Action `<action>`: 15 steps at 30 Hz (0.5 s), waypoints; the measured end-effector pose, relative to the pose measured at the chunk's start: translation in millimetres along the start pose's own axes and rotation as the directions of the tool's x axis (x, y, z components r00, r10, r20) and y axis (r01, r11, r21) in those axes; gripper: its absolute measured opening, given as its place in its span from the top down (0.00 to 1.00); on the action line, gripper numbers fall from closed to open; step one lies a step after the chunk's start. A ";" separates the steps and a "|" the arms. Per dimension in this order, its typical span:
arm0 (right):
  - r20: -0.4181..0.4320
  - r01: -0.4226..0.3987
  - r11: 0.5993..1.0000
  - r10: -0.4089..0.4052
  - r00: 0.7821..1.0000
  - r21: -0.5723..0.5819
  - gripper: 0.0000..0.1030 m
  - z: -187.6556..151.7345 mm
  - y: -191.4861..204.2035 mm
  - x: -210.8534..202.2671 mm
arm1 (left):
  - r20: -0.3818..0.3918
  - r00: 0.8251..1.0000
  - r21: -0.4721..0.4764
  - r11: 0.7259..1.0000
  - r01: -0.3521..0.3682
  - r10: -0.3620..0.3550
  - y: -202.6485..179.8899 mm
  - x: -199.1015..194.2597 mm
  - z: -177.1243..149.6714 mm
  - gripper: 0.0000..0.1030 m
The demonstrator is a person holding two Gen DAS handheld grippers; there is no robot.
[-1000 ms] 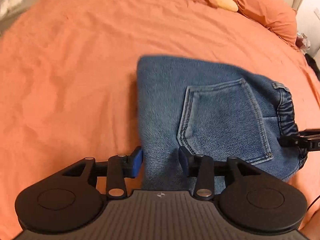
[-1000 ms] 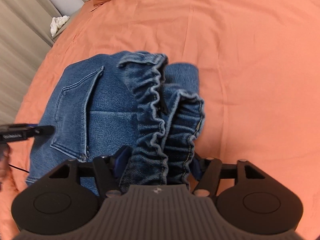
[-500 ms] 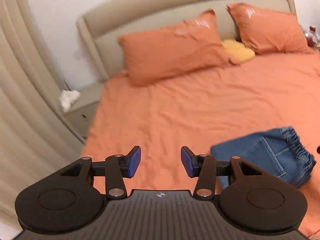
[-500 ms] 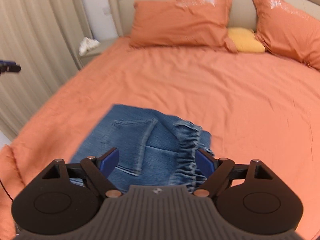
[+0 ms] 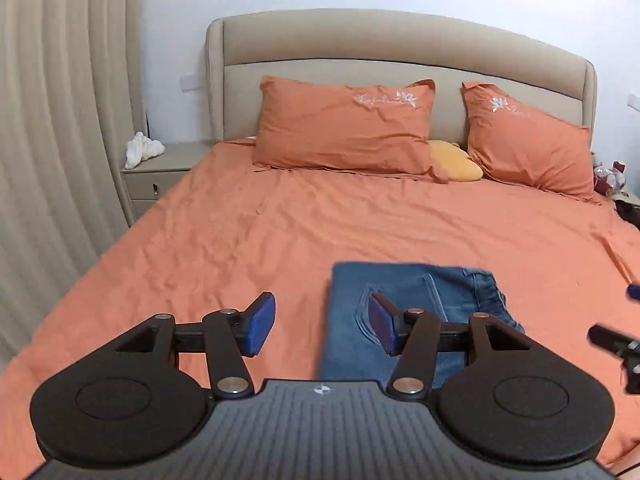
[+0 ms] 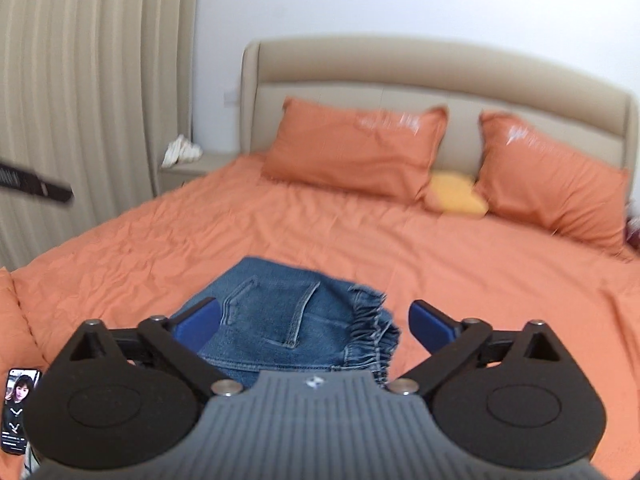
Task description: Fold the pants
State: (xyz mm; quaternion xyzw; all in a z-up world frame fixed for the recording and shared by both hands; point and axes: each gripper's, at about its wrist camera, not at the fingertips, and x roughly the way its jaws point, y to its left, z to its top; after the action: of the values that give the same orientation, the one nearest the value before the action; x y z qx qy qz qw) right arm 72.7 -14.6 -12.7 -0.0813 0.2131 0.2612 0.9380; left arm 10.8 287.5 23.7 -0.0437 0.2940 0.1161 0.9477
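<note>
Both grippers' fingers [image 5: 262, 322] [image 6: 432, 326], just spreading, stand released above folded pants [image 6: 288, 320] on bed [image 5: 280, 232].

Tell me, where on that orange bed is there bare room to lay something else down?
Free: the wide stretch of orange bedsheet between the folded blue denim pants and the two orange pillows, plus the strip from the pants toward the beige curtain. Crowded: the headboard end, where a small yellow cushion sits wedged between the pillows.
</note>
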 end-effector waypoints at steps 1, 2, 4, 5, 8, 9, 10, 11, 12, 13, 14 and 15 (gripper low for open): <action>0.013 0.025 1.000 -0.025 1.000 0.002 0.05 -4.4 2.3 -8.5 | 0.007 0.999 0.016 0.999 -0.032 0.032 -8.2 -4.0 -9.2 0.36; 0.023 0.050 0.999 -0.050 0.998 0.007 0.05 -8.7 3.7 -15.7 | 0.010 0.998 0.033 0.998 -0.061 0.061 -17.9 -5.3 -17.5 0.34; 0.029 0.074 0.997 -0.074 0.997 0.013 0.05 -19.4 5.6 -26.5 | 0.004 0.997 0.053 0.996 -0.074 0.074 -33.1 -9.6 -32.4 0.33; 0.029 0.081 0.996 -0.082 0.996 0.021 0.05 -25.2 6.2 -31.0 | 0.006 0.998 0.048 0.997 -0.062 0.062 -39.5 -11.9 -38.9 0.33; 0.012 0.095 0.993 -0.096 0.995 0.071 0.05 -41.1 5.4 -39.6 | 0.022 0.999 0.035 0.998 -0.043 0.042 -56.3 -16.6 -57.5 0.26; 0.000 0.089 0.992 -0.090 0.996 0.092 0.05 -46.0 4.6 -41.0 | 0.017 0.999 0.035 0.998 -0.050 0.049 -61.9 -15.9 -63.5 0.26; -0.013 0.081 0.990 -0.080 0.997 0.114 0.05 -50.1 3.5 -41.8 | 0.004 0.999 0.035 0.998 -0.052 0.052 -66.3 -13.6 -68.2 0.26; -0.025 0.072 0.989 -0.070 0.997 0.130 0.05 -54.7 2.7 -41.7 | -0.008 0.999 0.031 0.998 -0.048 0.048 -70.0 -11.1 -73.1 0.26; -0.037 0.070 0.988 -0.065 0.997 0.137 0.05 -58.6 2.0 -39.9 | -0.017 0.999 0.022 0.999 -0.043 0.044 -72.9 -8.7 -77.0 0.26; -0.050 0.077 0.987 -0.071 0.996 0.138 0.05 -61.7 2.3 -37.4 | -0.029 0.999 0.013 0.999 -0.041 0.042 -75.8 -5.9 -81.9 0.26; -0.068 0.082 0.987 -0.074 0.995 0.135 0.05 -64.7 2.3 -34.0 | -0.048 0.998 0.012 0.999 -0.041 0.041 -79.1 -2.1 -85.4 0.26; -0.090 0.082 0.987 -0.070 0.994 0.136 0.05 -67.2 1.8 -29.3 | -0.067 0.997 0.022 0.999 -0.043 0.044 -82.9 1.5 -88.7 0.26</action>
State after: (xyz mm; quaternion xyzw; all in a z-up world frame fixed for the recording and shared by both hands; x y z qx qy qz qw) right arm 25.1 -44.1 -60.1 -0.0346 0.2673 0.2062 0.9407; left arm -16.1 194.0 -49.0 -0.0316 0.3279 0.1321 0.9349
